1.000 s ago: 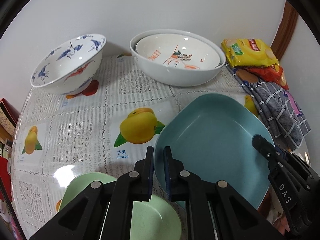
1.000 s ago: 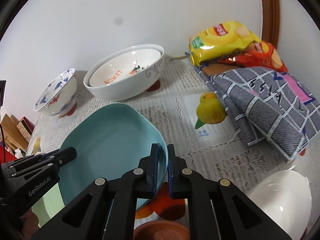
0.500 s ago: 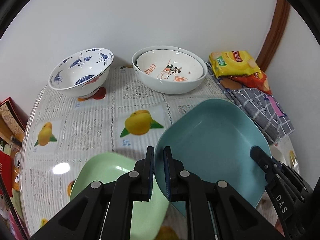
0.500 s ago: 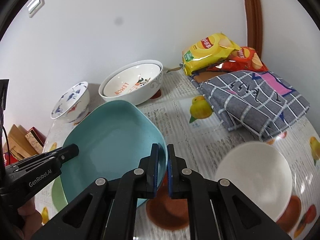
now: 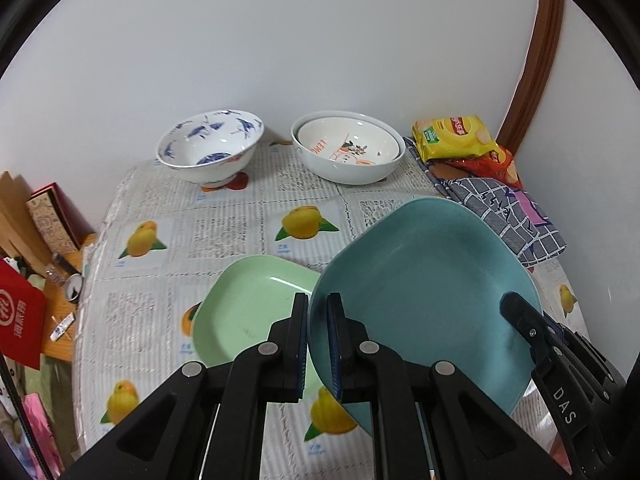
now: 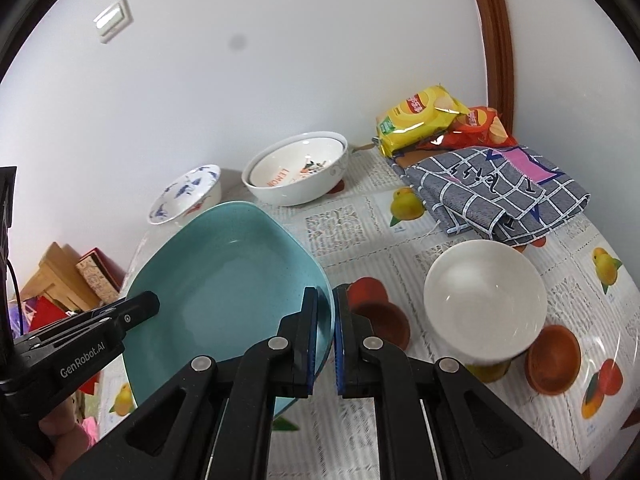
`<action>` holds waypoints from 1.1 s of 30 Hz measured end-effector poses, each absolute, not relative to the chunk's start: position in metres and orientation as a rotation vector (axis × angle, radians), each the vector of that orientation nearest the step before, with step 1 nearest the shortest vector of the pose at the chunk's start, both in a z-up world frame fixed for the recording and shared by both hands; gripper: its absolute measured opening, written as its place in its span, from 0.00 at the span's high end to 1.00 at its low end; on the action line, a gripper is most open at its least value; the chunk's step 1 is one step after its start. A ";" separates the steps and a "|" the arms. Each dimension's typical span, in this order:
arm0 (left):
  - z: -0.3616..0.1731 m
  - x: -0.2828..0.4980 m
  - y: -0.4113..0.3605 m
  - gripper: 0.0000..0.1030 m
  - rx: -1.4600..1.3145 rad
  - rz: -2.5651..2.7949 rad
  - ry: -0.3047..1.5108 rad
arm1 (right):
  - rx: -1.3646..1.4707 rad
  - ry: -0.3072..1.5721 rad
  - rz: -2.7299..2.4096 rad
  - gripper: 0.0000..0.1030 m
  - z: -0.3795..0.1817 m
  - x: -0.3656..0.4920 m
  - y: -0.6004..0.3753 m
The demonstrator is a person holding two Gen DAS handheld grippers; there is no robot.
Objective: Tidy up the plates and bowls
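1. Now both tools hold one thing: the large teal rounded-square plate (image 5: 424, 280), lifted clear of the desk (image 5: 224, 236) and tilted.
2. Left tool (image 5: 318, 320): its jaws are pressed together on the plate's near-left rim, one finger outside, one inside.
3. Right tool (image 6: 326, 316): likewise clamped on the opposite rim of the same plate, with the rim sandwiched between its blue pads (image 6: 340, 336).
4. A pale green rounded-square plate (image 5: 252, 308) lies flat on the desk, partly under the raised teal plate's left edge as seen from the left wrist.
5. At the back, near the wall, a blue-and-white patterned porcelain bowl (image 5: 210, 146) stands upright; just to its right a white bowl with orange print (image 5: 348, 146) sits nested inside a larger white bowl (image 5: 344, 168).
6. From the right wrist, a plain white bowl (image 6: 484, 300) stands to the right of the teal plate, with a small brown dish (image 6: 552, 358) just beside it and another brown dish (image 6: 380, 320) between it and the plate.
7. A folded grey checked cloth (image 6: 496, 196) lies at the far right, with a yellow crisp packet (image 6: 416, 120) and a red packet (image 6: 480, 130) behind it.
8. The desk wears a white lace-patterned cover printed with fruit.
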State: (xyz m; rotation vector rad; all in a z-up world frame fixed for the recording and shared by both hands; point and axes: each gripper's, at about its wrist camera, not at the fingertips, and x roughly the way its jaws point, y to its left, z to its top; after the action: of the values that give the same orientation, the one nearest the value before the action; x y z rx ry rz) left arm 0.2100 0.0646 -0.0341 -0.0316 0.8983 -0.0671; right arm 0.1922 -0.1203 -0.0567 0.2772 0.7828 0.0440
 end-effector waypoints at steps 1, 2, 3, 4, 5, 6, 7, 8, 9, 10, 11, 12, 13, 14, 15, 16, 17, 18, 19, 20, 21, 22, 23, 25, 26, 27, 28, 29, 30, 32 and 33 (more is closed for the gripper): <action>-0.032 0.206 0.066 0.91 -0.034 -0.064 0.895 | 0.280 0.780 0.048 0.93 -0.055 0.189 -0.119; -0.030 0.202 0.069 0.91 -0.038 -0.061 0.892 | 0.284 0.778 0.053 0.93 -0.053 0.185 -0.118; -0.029 0.200 0.070 0.91 -0.039 -0.059 0.891 | 0.286 0.776 0.057 0.93 -0.052 0.183 -0.116; -0.028 0.196 0.072 0.91 -0.040 -0.057 0.890 | 0.288 0.773 0.061 0.93 -0.050 0.180 -0.115; -0.026 0.193 0.073 0.91 -0.041 -0.054 0.887 | 0.288 0.770 0.063 0.93 -0.049 0.177 -0.113; -0.025 0.191 0.075 0.91 -0.042 -0.051 0.885 | 0.288 0.769 0.065 0.93 -0.047 0.175 -0.111; -0.024 0.189 0.076 0.91 -0.043 -0.048 0.882 | 0.286 0.766 0.069 0.93 -0.046 0.172 -0.109; -0.023 0.187 0.078 0.91 -0.046 -0.045 0.881 | 0.284 0.764 0.071 0.93 -0.045 0.171 -0.108; -0.022 0.185 0.079 0.91 -0.049 -0.043 0.880 | 0.283 0.762 0.073 0.93 -0.044 0.170 -0.106; -0.021 0.183 0.082 0.91 -0.053 -0.040 0.878 | 0.283 0.760 0.077 0.93 -0.043 0.168 -0.104; -0.020 0.182 0.084 0.91 -0.057 -0.038 0.877 | 0.282 0.759 0.080 0.93 -0.041 0.168 -0.103; -0.020 0.181 0.086 0.91 -0.060 -0.036 0.877 | 0.282 0.758 0.083 0.93 -0.041 0.167 -0.101; -0.019 0.181 0.088 0.91 -0.064 -0.031 0.877 | 0.281 0.756 0.085 0.93 -0.040 0.167 -0.099; -0.019 0.180 0.090 0.91 -0.067 -0.027 0.877 | 0.280 0.755 0.087 0.93 -0.039 0.166 -0.098; -0.019 0.179 0.091 0.91 -0.068 -0.024 0.877 | 0.279 0.753 0.090 0.93 -0.037 0.166 -0.096; -0.019 0.179 0.093 0.91 -0.069 -0.023 0.877 | 0.277 0.750 0.092 0.93 -0.036 0.165 -0.094; -0.018 0.178 0.094 0.91 -0.070 -0.021 0.877 | 0.277 0.749 0.093 0.93 -0.036 0.165 -0.093; -0.017 0.178 0.097 0.91 -0.070 -0.018 0.876 | 0.277 0.748 0.095 0.93 -0.035 0.165 -0.091; -0.017 0.177 0.097 0.91 -0.069 -0.016 0.875 | 0.279 0.748 0.098 0.93 -0.035 0.165 -0.090; -0.016 0.177 0.100 0.91 -0.069 -0.013 0.873 | 0.280 0.748 0.102 0.93 -0.035 0.165 -0.088; -0.015 0.176 0.102 0.91 -0.072 -0.009 0.872 | 0.280 0.748 0.105 0.93 -0.035 0.165 -0.086; -0.015 0.175 0.103 0.91 -0.073 -0.007 0.871 | 0.279 0.749 0.109 0.93 -0.035 0.165 -0.084; -0.014 0.175 0.106 0.91 -0.075 -0.004 0.870 | 0.278 0.750 0.113 0.93 -0.035 0.166 -0.082; -0.013 0.174 0.110 0.91 -0.079 0.000 0.867 | 0.275 0.751 0.118 0.93 -0.035 0.166 -0.079; -0.013 0.173 0.112 0.91 -0.080 0.002 0.865 | 0.273 0.750 0.120 0.93 -0.034 0.167 -0.077; -0.014 0.173 0.113 0.91 -0.082 0.003 0.864 | 0.270 0.750 0.122 0.93 -0.034 0.166 -0.075; -0.014 0.172 0.116 0.91 -0.085 0.006 0.863 | 0.267 0.748 0.124 0.93 -0.034 0.166 -0.073; -0.015 0.172 0.117 0.91 -0.088 0.007 0.864 | 0.262 0.747 0.126 0.93 -0.034 0.167 -0.071; -0.016 0.172 0.120 0.91 -0.092 0.010 0.866 | 0.257 0.747 0.128 0.93 -0.033 0.167 -0.069; -0.018 0.173 0.123 0.91 -0.098 0.013 0.869 | 0.250 0.749 0.132 0.93 -0.034 0.168 -0.065; -0.020 0.173 0.125 0.91 -0.101 0.016 0.871 | 0.249 0.750 0.134 0.93 -0.035 0.169 -0.064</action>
State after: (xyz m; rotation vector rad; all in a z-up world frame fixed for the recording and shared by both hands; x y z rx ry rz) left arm 0.1732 0.1254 -0.0198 -0.1013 0.8713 0.0155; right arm 0.1690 -0.0637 -0.0347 0.2489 0.7497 0.1336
